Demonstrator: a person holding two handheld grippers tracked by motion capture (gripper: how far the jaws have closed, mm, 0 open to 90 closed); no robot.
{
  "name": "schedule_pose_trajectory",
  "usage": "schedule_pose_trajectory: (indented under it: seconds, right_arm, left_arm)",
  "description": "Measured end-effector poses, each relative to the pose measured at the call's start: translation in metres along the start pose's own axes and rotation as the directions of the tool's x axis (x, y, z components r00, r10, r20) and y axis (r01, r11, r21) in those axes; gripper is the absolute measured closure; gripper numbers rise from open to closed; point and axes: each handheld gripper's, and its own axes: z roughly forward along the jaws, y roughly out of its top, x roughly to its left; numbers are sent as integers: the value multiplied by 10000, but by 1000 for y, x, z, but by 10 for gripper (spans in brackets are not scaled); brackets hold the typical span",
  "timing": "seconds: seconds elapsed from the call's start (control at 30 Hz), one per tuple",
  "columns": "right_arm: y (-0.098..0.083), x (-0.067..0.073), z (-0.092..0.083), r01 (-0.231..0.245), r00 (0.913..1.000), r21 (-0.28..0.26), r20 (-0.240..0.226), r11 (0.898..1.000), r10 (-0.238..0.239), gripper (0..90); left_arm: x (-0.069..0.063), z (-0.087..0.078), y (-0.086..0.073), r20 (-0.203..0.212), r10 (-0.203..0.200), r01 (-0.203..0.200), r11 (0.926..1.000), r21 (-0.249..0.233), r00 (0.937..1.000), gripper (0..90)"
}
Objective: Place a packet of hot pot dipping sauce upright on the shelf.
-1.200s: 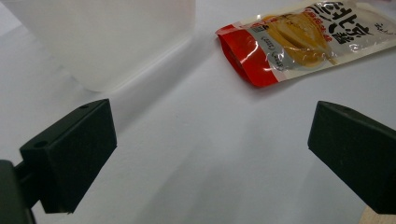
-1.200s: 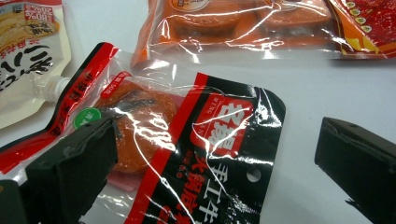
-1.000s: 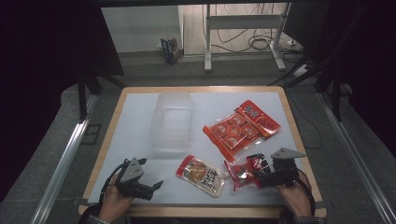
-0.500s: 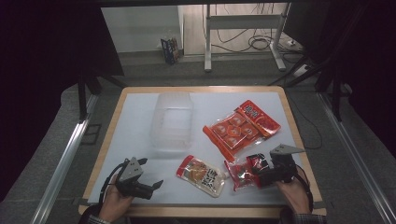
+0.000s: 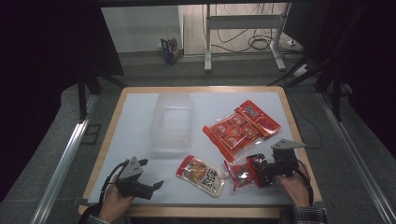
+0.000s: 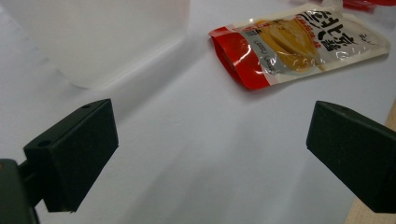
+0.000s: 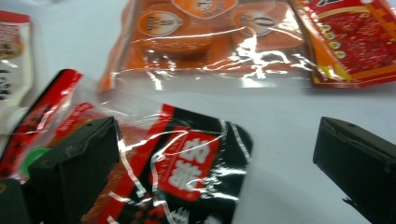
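My left gripper (image 5: 152, 173) (image 6: 210, 140) rests open near the table's front left corner, with only bare white mat between its jaws. Ahead of it lie a yellow-and-red snack pouch (image 6: 299, 42) (image 5: 201, 174) and a clear plastic container (image 6: 102, 32) (image 5: 172, 122). At the front right, my right gripper (image 5: 256, 171) (image 7: 219, 154) stands open over a red-and-black pouch (image 7: 187, 172) (image 5: 240, 173). One jaw sits on the pouch's left part and the other is off to its right. Beyond it lies a large orange-and-red snack pack (image 7: 210, 37) (image 5: 243, 127).
A wooden rim (image 5: 299, 140) frames the white mat (image 5: 135, 121). A hand holds each gripper at the front edge. Behind the table are a metal stand's legs (image 5: 208, 42) and loose cables on the floor. Bare mat lies between the left gripper and the container.
The right gripper has edged slightly forward at the red-and-black pouch. The left gripper has stayed where it was.
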Motion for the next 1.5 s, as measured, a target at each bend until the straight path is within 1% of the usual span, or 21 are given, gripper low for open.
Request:
schedule_pose_trajectory:
  seconds: [0.03, 0.07, 0.17, 0.33, 0.43, 0.57, 0.73, 0.97, 1.1, 1.5]
  right_arm:
    - [0, -2, 1, -3, 10000, -7, 54, 10000, 3, 0]
    - [1, -5, 2, -30, 10000, -39, 86, 10000, 31, 0]
    - [2, -9, 3, -49, 9998, -107, 216, 9999, 51, 0]
    - [3, -17, 7, -24, 9991, 5, 434, 10000, 24, 0]
    - [4, -22, 9, -100, 9989, -14, 448, 9999, 100, 0]
    - [7, -29, 10, -225, 9980, -111, 586, 9997, 232, 0]
    - [8, -36, 14, -352, 9966, -28, 739, 9994, 353, 0]
    - [9, -48, 18, -612, 9958, 9, 685, 9981, 610, 0]
    - [9, -55, 21, -672, 9952, 105, 721, 9977, 663, 0]
    - [15, -76, 36, -1013, 9933, 292, 587, 9944, 995, 0]
  left_arm:
    - [-2, 1, 0, -2, 148, -148, 9998, 113, 9999, 19]
    - [-2, 2, 0, -5, 211, -211, 9996, 160, 9998, 17]
    - [-4, 3, 1, 30, 375, -375, 9988, 322, 9993, 14]
    - [-4, 4, 0, -39, 365, -364, 9986, 386, 9993, 11]
    - [-4, 4, 0, -64, 370, -367, 9983, 454, 9993, 11]
    - [-6, 5, 1, -20, 529, -527, 9971, 546, 9986, 10]
    - [-6, 5, 1, -27, 534, -531, 9967, 611, 9986, 9]
    - [-7, 6, 1, -72, 565, -558, 9959, 715, 9984, 8]
    - [-7, 7, 0, -116, 614, -602, 9950, 799, 9980, 8]
    - [-7, 8, 0, -103, 644, -632, 9939, 902, 9979, 7]
